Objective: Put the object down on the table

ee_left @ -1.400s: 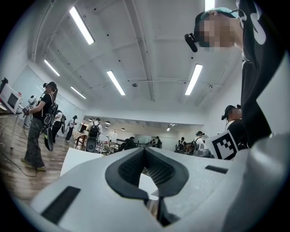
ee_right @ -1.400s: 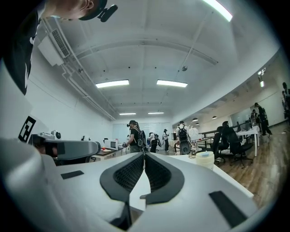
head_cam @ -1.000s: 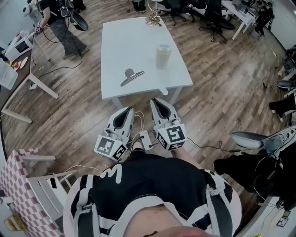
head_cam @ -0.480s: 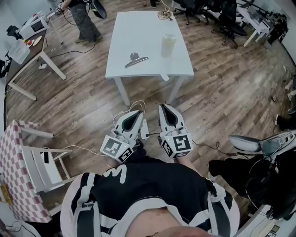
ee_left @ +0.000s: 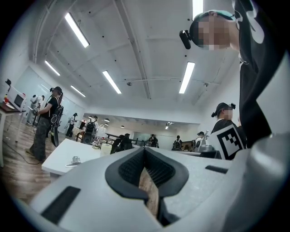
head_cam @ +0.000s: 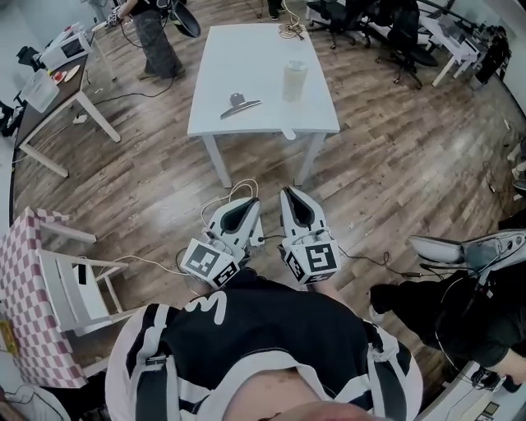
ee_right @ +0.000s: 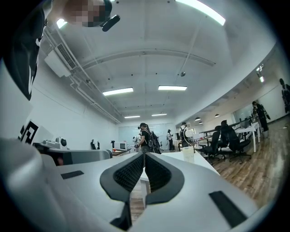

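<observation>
A white table (head_cam: 263, 57) stands ahead of me on the wood floor. On it lie a grey metal clip-like tool (head_cam: 238, 105) and a pale translucent cup (head_cam: 294, 80). My left gripper (head_cam: 246, 202) and right gripper (head_cam: 289, 194) hang side by side close to my body, short of the table's near edge. Both are shut with nothing between the pads. In the left gripper view the left gripper (ee_left: 145, 150) points toward the table (ee_left: 59, 156) and the metal tool (ee_left: 75, 160). In the right gripper view the right gripper (ee_right: 144, 155) points level, with the cup (ee_right: 188, 153) beyond it.
A folding chair with a checkered cloth (head_cam: 49, 288) stands at my left. A desk (head_cam: 49, 90) sits at the far left, with a person (head_cam: 152, 33) behind it. Office chairs (head_cam: 394, 25) fill the back right. Dark gear and a cable (head_cam: 460, 247) lie on the floor at right.
The table now sits farther from me and from both grippers than a second ago. The grippers stay side by side and shut.
</observation>
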Motion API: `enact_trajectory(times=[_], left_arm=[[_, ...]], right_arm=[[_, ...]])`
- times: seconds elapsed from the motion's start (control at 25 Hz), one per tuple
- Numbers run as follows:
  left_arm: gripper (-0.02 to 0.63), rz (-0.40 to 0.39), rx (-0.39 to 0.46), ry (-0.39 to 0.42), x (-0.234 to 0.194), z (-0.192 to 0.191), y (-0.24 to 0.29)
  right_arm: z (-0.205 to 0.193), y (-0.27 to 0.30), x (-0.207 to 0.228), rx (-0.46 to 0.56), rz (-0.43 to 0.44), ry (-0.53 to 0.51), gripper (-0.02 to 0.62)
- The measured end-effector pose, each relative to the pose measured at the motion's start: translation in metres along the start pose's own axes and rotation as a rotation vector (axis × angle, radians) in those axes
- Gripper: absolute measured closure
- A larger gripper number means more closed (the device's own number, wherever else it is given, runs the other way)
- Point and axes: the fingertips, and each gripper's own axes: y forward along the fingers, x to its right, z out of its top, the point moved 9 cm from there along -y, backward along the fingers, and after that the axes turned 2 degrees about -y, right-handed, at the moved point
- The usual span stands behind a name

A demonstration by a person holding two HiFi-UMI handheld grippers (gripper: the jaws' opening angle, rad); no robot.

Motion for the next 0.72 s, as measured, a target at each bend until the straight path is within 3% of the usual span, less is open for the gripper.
enact_trajectory(times=[0.72], left_arm=[[0.601,0.042,0.012,-0.010,0.010,-0.003,-0.051]], right_arm=[[-0.006,-0.020,-0.042,-0.024,0.032,0.001,0.571]])
